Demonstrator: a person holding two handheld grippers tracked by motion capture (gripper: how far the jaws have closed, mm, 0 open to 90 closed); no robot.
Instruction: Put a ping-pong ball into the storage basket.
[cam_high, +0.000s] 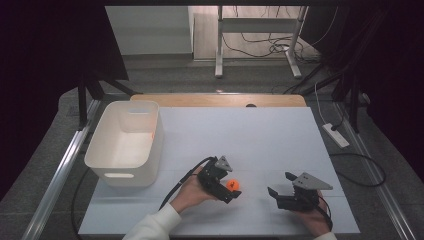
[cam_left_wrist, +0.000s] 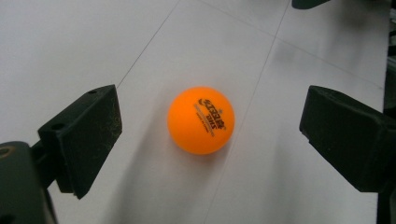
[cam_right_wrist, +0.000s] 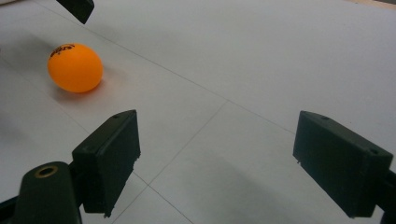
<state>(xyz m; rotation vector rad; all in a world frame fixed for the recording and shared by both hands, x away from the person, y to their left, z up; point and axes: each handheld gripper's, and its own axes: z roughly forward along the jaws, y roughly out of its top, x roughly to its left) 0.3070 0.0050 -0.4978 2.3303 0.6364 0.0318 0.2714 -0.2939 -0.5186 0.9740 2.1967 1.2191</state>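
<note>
An orange ping-pong ball (cam_high: 233, 185) (cam_left_wrist: 201, 120) (cam_right_wrist: 74, 67) with dark print rests on the white table sheet (cam_high: 250, 140) near the front. My left gripper (cam_high: 233, 189) (cam_left_wrist: 210, 135) is open, its two black jaws standing on either side of the ball without touching it. My right gripper (cam_high: 280, 186) (cam_right_wrist: 217, 158) is also open, low over bare sheet to the right of the ball, with nothing between its jaws. A jaw tip of the left gripper (cam_right_wrist: 77, 9) peeks in at the top left of the right gripper view.
A white plastic bin (cam_high: 125, 143) with handle slots stands at the left of the sheet. A wooden table edge (cam_high: 220, 100) runs behind the sheet. Cables, a power strip (cam_high: 336, 135) and a desk frame lie on the floor beyond.
</note>
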